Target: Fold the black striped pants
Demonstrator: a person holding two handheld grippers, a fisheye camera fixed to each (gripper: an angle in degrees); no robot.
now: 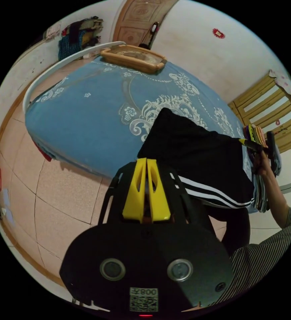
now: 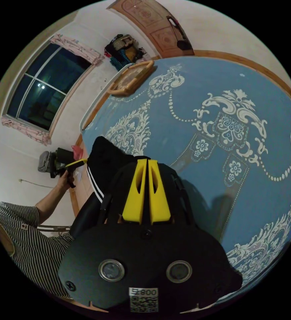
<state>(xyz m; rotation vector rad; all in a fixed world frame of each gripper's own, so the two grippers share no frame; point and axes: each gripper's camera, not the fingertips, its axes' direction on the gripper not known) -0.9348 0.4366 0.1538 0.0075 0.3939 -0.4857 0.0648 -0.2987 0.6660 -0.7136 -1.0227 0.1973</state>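
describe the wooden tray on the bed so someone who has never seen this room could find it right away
Start at the big bed with the blue bedspread patterned in white scrollwork. Follow it to the far end, toward the carved wooden door, where the wooden tray lies flat on the cover. It is the one light tan, rectangular, raised-rim thing there, unlike the soft black striped pants at the near edge.
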